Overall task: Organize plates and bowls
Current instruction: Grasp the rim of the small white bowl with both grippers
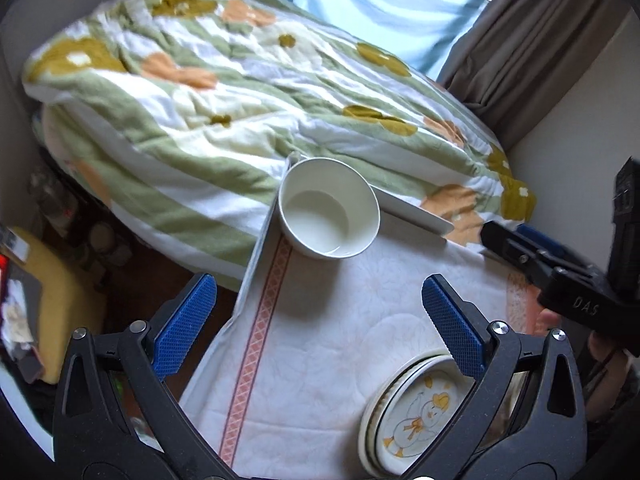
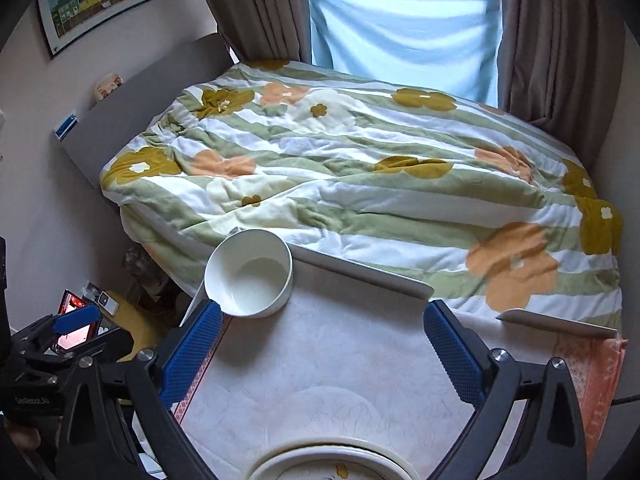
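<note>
A white bowl (image 1: 329, 209) stands empty at the far left corner of the cloth-covered table (image 1: 340, 312); it also shows in the right wrist view (image 2: 250, 272). A stack of cream plates (image 1: 412, 412) with a duck drawing on the top one lies at the near right; its rim shows in the right wrist view (image 2: 332, 460). My left gripper (image 1: 320, 320) is open and empty above the table, short of the bowl. My right gripper (image 2: 322, 354) is open and empty above the plates. The right gripper's body shows at the right edge of the left wrist view (image 1: 560, 280).
A bed with a green floral duvet (image 2: 360, 184) lies right behind the table. A yellow stool (image 1: 52, 292) with a phone stands low at the left. An orange towel (image 2: 596, 384) hangs off the table's right edge. Curtains (image 2: 400, 28) hang at the back.
</note>
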